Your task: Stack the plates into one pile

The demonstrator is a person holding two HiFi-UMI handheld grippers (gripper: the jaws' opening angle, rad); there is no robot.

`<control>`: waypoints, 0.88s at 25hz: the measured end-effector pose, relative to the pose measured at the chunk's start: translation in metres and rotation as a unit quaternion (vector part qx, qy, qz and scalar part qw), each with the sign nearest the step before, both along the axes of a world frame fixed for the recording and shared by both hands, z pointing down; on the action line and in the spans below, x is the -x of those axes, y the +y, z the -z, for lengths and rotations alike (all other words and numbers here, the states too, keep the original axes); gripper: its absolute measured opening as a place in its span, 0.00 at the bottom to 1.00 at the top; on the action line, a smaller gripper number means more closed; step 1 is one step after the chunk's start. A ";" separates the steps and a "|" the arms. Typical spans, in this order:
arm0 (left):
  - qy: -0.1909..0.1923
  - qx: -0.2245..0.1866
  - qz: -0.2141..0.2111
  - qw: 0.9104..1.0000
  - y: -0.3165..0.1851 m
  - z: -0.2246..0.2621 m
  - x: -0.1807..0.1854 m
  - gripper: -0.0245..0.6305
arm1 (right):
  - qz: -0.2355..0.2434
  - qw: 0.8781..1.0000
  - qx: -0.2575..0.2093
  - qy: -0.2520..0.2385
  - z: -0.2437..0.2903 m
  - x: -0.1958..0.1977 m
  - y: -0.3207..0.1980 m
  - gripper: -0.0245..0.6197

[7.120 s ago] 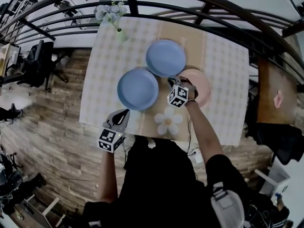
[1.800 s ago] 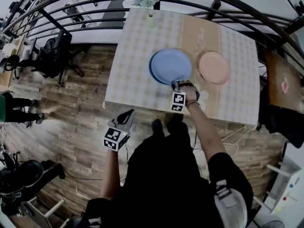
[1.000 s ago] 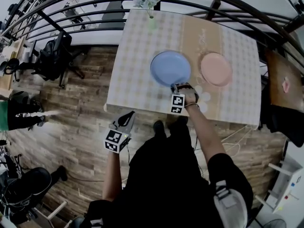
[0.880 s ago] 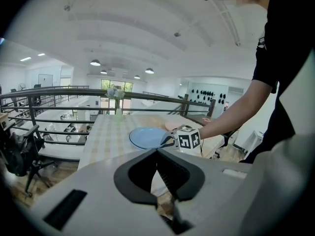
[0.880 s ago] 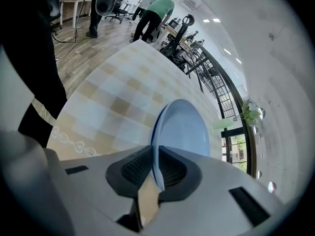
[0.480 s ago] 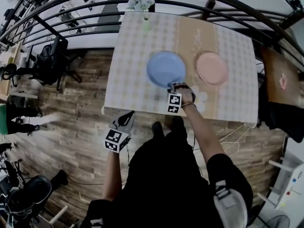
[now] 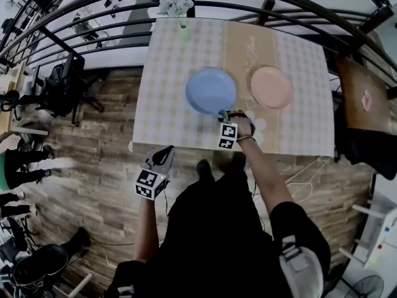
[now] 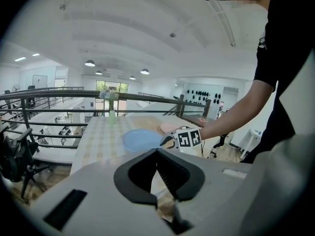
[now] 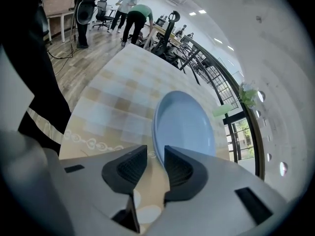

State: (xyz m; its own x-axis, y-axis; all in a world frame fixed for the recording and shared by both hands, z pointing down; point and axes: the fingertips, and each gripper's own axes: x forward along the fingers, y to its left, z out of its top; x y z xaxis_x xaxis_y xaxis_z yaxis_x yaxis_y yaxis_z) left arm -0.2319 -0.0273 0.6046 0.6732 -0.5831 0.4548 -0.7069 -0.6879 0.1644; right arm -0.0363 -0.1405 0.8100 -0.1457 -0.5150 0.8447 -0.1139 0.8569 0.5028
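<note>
Table [image 7: 186, 145] under a checked cloth [image 7: 167, 73], with a tan runner [image 7: 245, 48] down the middle. I take the person's edge as 6 o'clock.

Blue plate [image 7: 209, 89] lies flat near the table's centre. Whether it is one plate or a pile I cannot tell. Pink plate [image 7: 271, 87] is at its 3 o'clock, flat on the cloth, near but not touching. Vase [image 7: 183, 32] of pale flowers stands at the far edge, about 11 o'clock from the blue plate and well apart.

Right gripper [image 7: 222, 113] is at the blue plate's 5 o'clock rim, pointing steeply down. Its jaws have just swung wide and eased back a touch, and they stand apart. In the right gripper view the plate's near rim reaches into the gap, close beside one pad, with runner showing between the pads. There is no squeeze on the rim, and the plate rests on the table.

Left gripper [image 7: 163, 156] hangs off the table, roughly 7 o'clock from the blue plate, over the wood floor [image 7: 93, 166]. Its own view shows the jaw tips brought together with nothing in them. It faces along the table toward both plates and the right gripper.

Railing [image 8: 49, 92] runs past the table's far side. Office chair [image 7: 59, 82] is at 9 o'clock, beyond the rail.
</note>
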 end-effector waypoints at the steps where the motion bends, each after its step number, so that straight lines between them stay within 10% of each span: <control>1: 0.001 0.000 -0.002 1.000 -0.001 0.000 -0.002 0.04 | -0.006 1.000 0.000 -0.002 0.001 -0.003 0.002 0.20; 7: 0.001 -0.007 -0.018 1.000 -0.010 0.005 -0.019 0.04 | -0.025 1.000 -0.001 -0.008 0.005 -0.022 0.007 0.04; 22: 0.003 -0.007 -0.069 0.998 -0.022 0.005 -0.078 0.04 | -0.125 0.992 0.013 -0.006 0.001 -0.128 0.025 0.04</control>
State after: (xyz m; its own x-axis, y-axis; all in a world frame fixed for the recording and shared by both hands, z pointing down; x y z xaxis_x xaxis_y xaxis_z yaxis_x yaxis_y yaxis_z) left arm -0.1540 -0.0491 0.5997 0.7498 -0.4910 0.4435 -0.6049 -0.7803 0.1587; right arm 0.0914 -0.1157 0.8087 -0.0256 -0.5146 0.8571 -0.3305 0.8135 0.4786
